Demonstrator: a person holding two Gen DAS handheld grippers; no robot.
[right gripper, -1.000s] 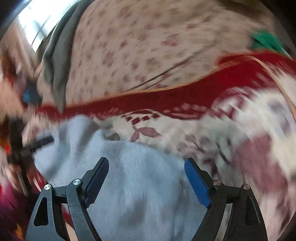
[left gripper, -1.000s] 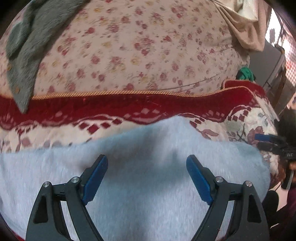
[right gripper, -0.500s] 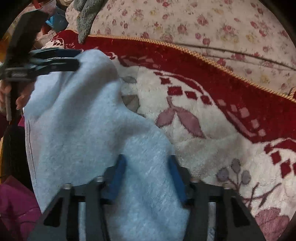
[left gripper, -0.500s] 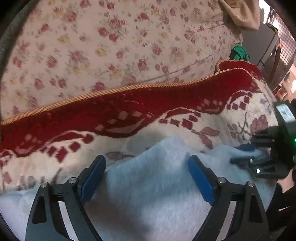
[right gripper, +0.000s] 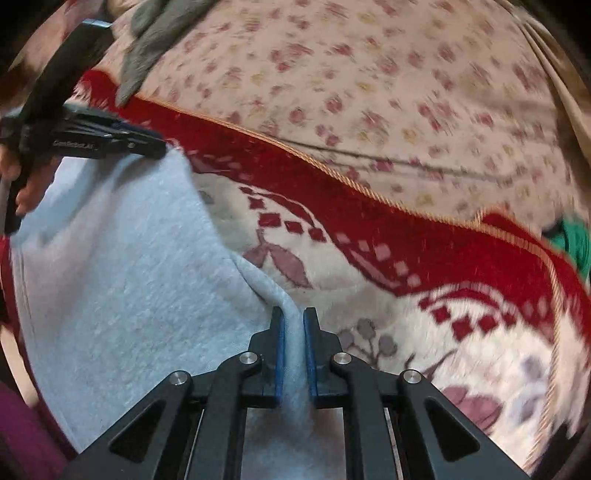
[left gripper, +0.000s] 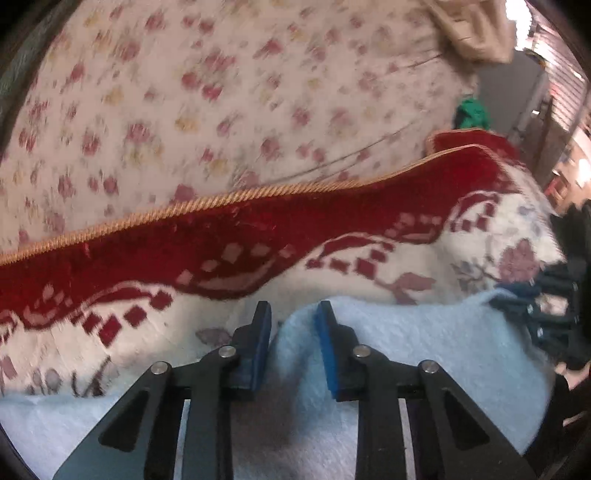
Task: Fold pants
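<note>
The light blue fleece pants [left gripper: 406,339] lie on a red and cream patterned blanket [left gripper: 258,236]. My left gripper [left gripper: 291,317] has its blue pads nearly closed around the pants' far edge, with a narrow gap and fabric between them. In the right wrist view the pants [right gripper: 122,258] spread to the left, and my right gripper [right gripper: 293,321] is shut on a pinched ridge of their edge. The left gripper [right gripper: 147,146] also shows there at the upper left, at another corner of the pants. The right gripper [left gripper: 524,295] shows at the right edge of the left wrist view.
A floral cream bedcover [left gripper: 221,92] lies beyond the blanket. A grey garment [right gripper: 155,40] rests on it at the top left of the right wrist view. A green item [left gripper: 472,110] sits at the blanket's far right corner. A beige cloth [left gripper: 476,26] hangs at the top right.
Both grippers went from wide open to closed on the pants' edge. The right closed first, the left in the last half second. Both views shifted toward the blanket.
</note>
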